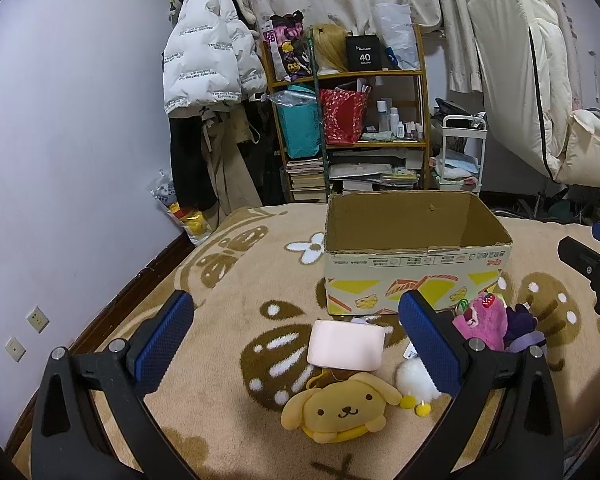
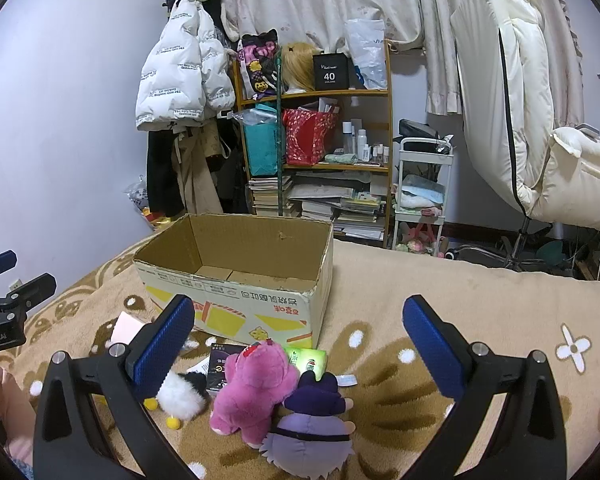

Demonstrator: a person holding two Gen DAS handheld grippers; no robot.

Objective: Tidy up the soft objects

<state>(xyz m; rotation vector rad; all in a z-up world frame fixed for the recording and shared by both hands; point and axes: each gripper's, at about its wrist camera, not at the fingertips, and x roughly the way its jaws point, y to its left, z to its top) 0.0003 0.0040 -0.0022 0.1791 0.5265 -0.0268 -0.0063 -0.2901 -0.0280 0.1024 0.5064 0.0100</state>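
- The left gripper (image 1: 296,344) is hovering over the blanket (image 1: 228,280) with its tongs spread wide apart, holding nothing.
- The right gripper (image 2: 298,344) is likewise hanging with its tongs wide apart and nothing between them.
- The soft things are lying in a loose cluster on the blanket, just in front of the cardboard box (image 2: 236,276), which is standing open and looking empty.
- A yellow dog plush (image 1: 340,408) is lying face up nearest the left gripper, with a pink pad (image 1: 346,345) just behind it and a white fluffy toy (image 1: 414,380) beside it.
- A pink bear plush (image 2: 252,384) and a purple plush (image 2: 312,420) are sitting touching each other below the right gripper; a black packet (image 2: 220,364) and a green packet (image 2: 310,360) are lying behind them.
- The plush toys are probably light and squashy, so they should be giving under the pads rather than slipping; pinching across the body or head looks safest.
- The dog's floppy ears and the white toy's yellow pompoms look like poor holds, likely letting the toy swing.
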